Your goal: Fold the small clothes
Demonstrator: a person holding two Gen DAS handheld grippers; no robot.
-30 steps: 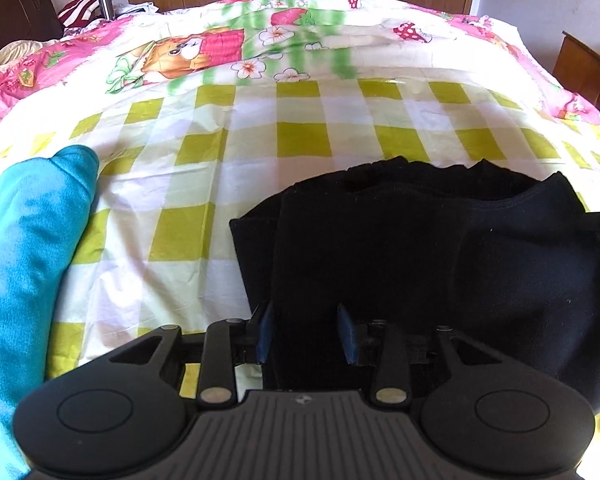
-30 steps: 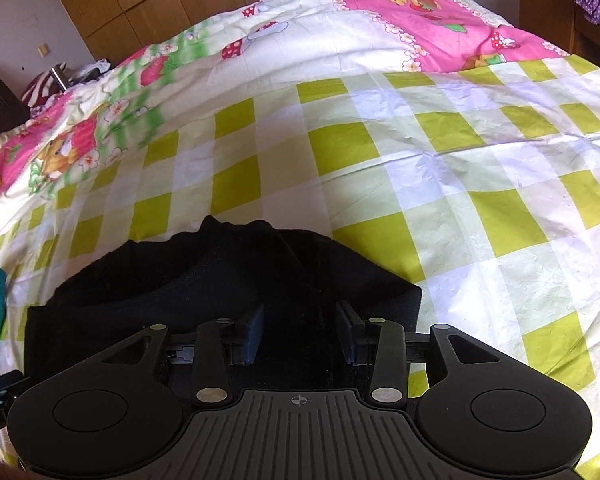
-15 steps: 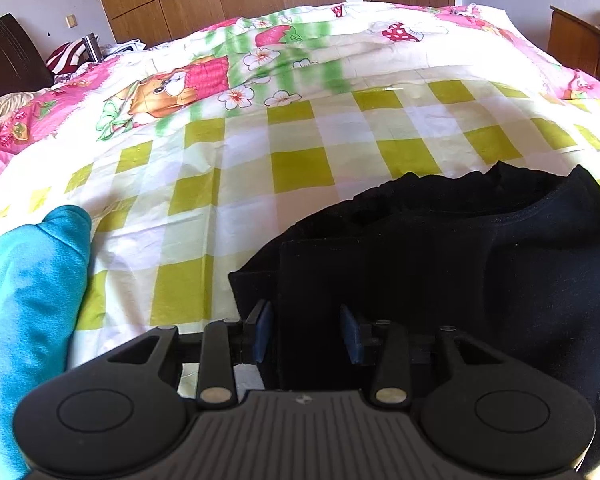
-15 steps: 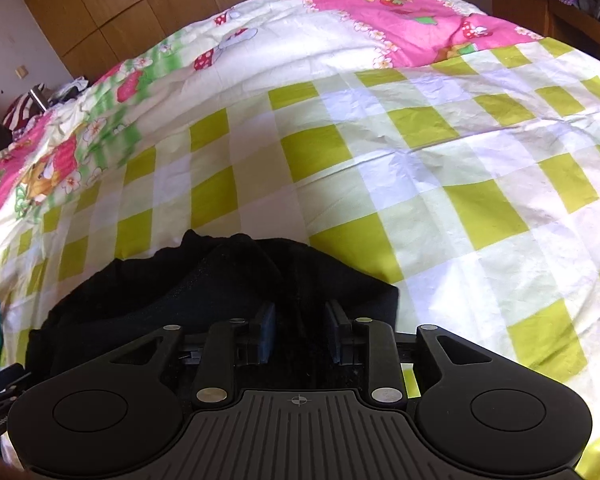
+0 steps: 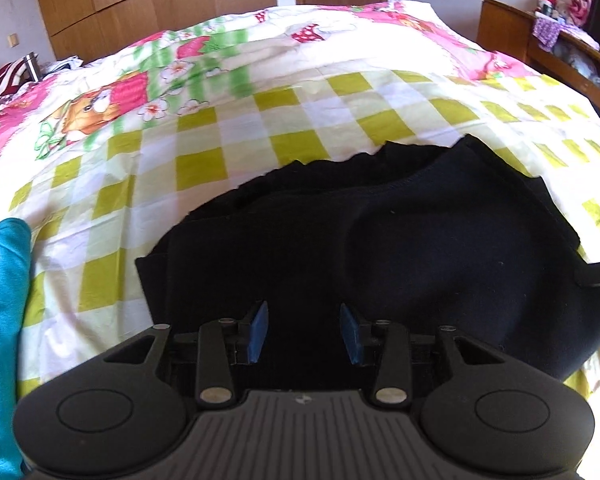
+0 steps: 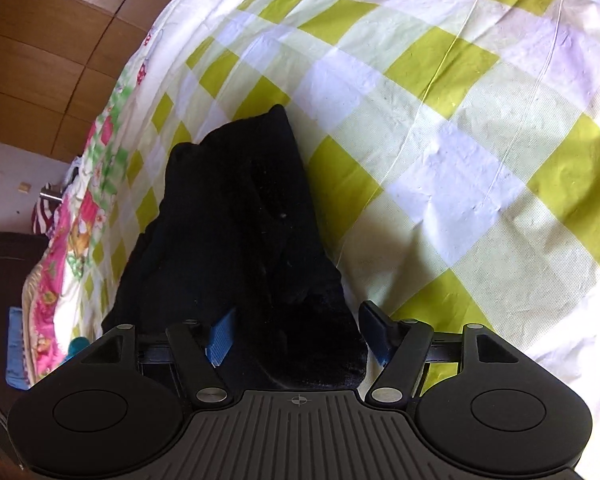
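Black garment (image 5: 380, 248) lies bunched in layers on the checked bedspread (image 5: 204, 168), near edge toward both grippers, probably so a fold can be lifted from that edge. Left gripper (image 5: 303, 334) held low and level, jaws apart with cloth between them, not pinched. Right gripper (image 6: 300, 338) is rolled sideways (horizon steeply tilted), jaws spread wide astride the garment's end; teal cloth (image 5: 0, 320) sits apart, left.

Both hand-held tools look alike: the left gripper (image 5: 303, 333) and the right gripper (image 6: 298, 338) have matte black bodies with ribbed grey centres. Round black discs flank each, silver screws pin the linkage arms, and the fingers carry blue pads (image 5: 257, 332).
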